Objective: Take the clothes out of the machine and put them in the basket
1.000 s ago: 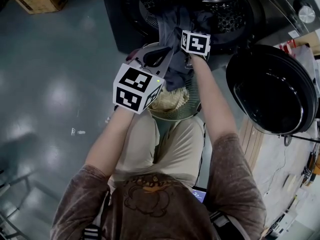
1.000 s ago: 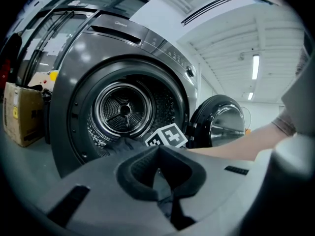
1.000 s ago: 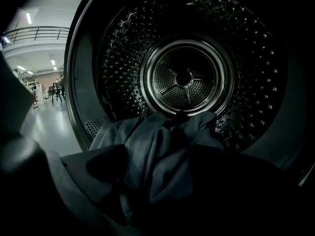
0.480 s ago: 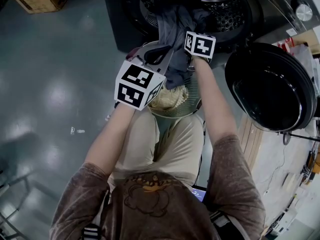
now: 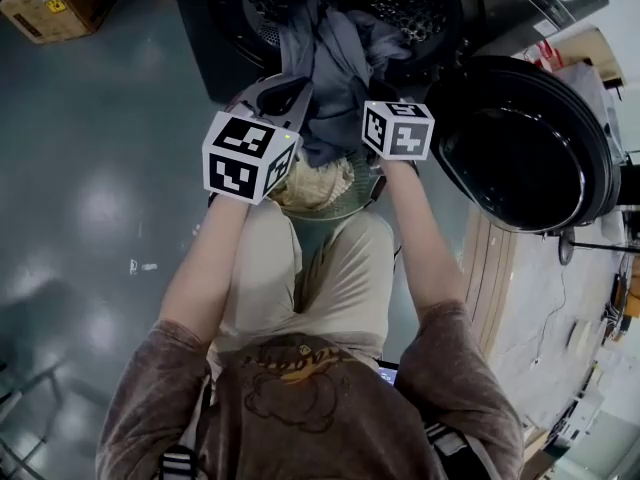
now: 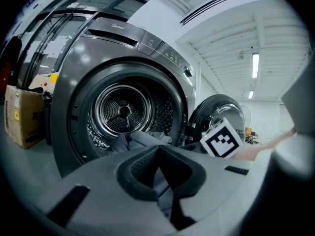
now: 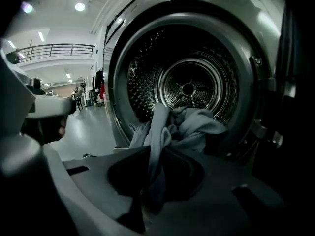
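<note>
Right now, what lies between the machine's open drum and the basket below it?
A grey garment hangs from the drum down toward the basket, seen in the head view.

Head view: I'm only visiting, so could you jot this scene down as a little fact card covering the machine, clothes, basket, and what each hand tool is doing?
Machine: front loader, door swung open at the right
Clothes: grey garment hanging out of the drum mouth
Basket: round basket below the mouth, cream fabric inside
Left gripper: jaws together on the grey garment
Right gripper: jaws closing, grey garment between them
Stage: grey garment not yet in the basket
</note>
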Action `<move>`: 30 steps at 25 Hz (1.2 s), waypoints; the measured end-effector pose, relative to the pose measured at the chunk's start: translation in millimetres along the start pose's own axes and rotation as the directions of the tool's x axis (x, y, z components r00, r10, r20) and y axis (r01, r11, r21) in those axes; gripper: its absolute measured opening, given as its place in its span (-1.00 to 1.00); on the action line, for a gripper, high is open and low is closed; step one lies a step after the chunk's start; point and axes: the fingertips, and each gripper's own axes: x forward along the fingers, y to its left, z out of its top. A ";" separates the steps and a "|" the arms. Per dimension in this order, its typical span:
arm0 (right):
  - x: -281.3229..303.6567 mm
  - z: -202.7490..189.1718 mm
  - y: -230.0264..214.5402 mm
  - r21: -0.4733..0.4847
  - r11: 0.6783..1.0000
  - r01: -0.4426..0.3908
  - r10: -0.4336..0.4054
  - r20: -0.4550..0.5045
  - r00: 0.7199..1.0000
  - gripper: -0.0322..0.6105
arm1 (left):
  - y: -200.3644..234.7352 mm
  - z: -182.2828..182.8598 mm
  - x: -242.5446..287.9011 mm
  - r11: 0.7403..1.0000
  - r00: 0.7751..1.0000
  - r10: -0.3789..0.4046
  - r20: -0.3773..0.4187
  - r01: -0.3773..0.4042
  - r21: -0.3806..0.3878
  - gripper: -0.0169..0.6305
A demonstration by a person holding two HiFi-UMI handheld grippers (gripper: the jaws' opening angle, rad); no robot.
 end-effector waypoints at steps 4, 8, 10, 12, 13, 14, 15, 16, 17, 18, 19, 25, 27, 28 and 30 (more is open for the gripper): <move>-37.0 -23.4 25.3 -0.033 0.998 -0.048 0.048 -0.015 0.999 -0.72 | -7.5 0.1 0.4 1.000 1.000 -0.005 -0.001 0.005 0.021 -0.93; -66.6 -63.1 61.1 -0.039 0.992 -0.116 0.113 -0.064 0.991 -0.72 | -8.6 1.4 -1.6 1.000 1.000 0.005 0.004 -0.005 0.030 -0.93; -78.2 -85.3 78.1 -0.024 0.989 -0.145 0.142 -0.098 0.985 -0.72 | -8.3 2.5 -3.5 0.999 1.000 0.011 0.008 -0.012 0.031 -0.93; -86.4 -103.8 93.0 -0.005 0.985 -0.174 0.172 -0.127 0.977 -0.72 | -7.9 3.1 -5.5 0.999 1.000 0.014 0.012 -0.015 0.032 -0.93; -89.0 -110.9 99.4 0.004 0.982 -0.189 0.188 -0.138 0.972 -0.71 | -7.7 3.3 -6.4 0.999 1.000 0.015 0.012 -0.016 0.032 -0.93; -90.6 -116.4 104.4 0.011 0.979 -0.203 0.202 -0.146 0.968 -0.71 | -7.6 3.3 -7.3 0.999 1.000 0.016 0.013 -0.017 0.033 -0.93; -91.2 -120.0 107.2 0.015 0.977 -0.211 0.211 -0.149 0.966 -0.70 | -7.6 3.3 -8.0 0.999 1.000 0.018 0.013 -0.018 0.033 -0.93; -91.1 -121.5 107.6 0.018 0.977 -0.214 0.214 -0.148 0.966 -0.68 | -7.7 3.4 -8.7 0.999 1.000 0.019 0.014 -0.020 0.033 -0.93; -90.6 -121.1 106.4 0.021 0.977 -0.212 0.213 -0.145 0.966 -0.67 | -8.0 3.8 -9.3 0.999 1.000 0.020 0.015 -0.021 0.033 -0.93; -90.1 -118.8 104.4 0.023 0.978 -0.209 0.210 -0.140 0.968 -0.66 | -8.3 4.4 -9.9 0.999 1.000 0.021 0.016 -0.021 0.034 -0.93; -90.1 -115.0 102.2 0.023 0.979 -0.204 0.205 -0.133 0.970 -0.63 | -8.7 4.8 -10.7 0.999 1.000 0.021 0.017 -0.021 0.035 -0.93; -89.0 -61.5 76.0 -0.027 0.993 -0.114 0.114 0.002 0.993 -0.09 | -5.7 5.1 -16.2 0.999 0.999 0.028 0.020 -0.029 0.037 -0.93; -74.0 -45.6 59.2 -0.039 0.996 -0.075 0.076 0.025 0.997 0.07 | -5.2 4.8 -17.9 0.999 0.999 0.031 0.019 -0.032 0.039 -0.93; -64.4 -39.5 50.9 -0.040 0.997 -0.059 0.060 0.028 0.998 0.10 | -5.8 4.8 -18.9 0.999 0.999 0.031 0.018 -0.032 0.040 -0.93; -43.6 -28.0 32.8 -0.038 0.999 -0.016 0.017 0.031 0.999 0.21 | -8.1 5.5 -20.7 0.999 0.999 0.029 0.017 -0.029 0.042 -0.93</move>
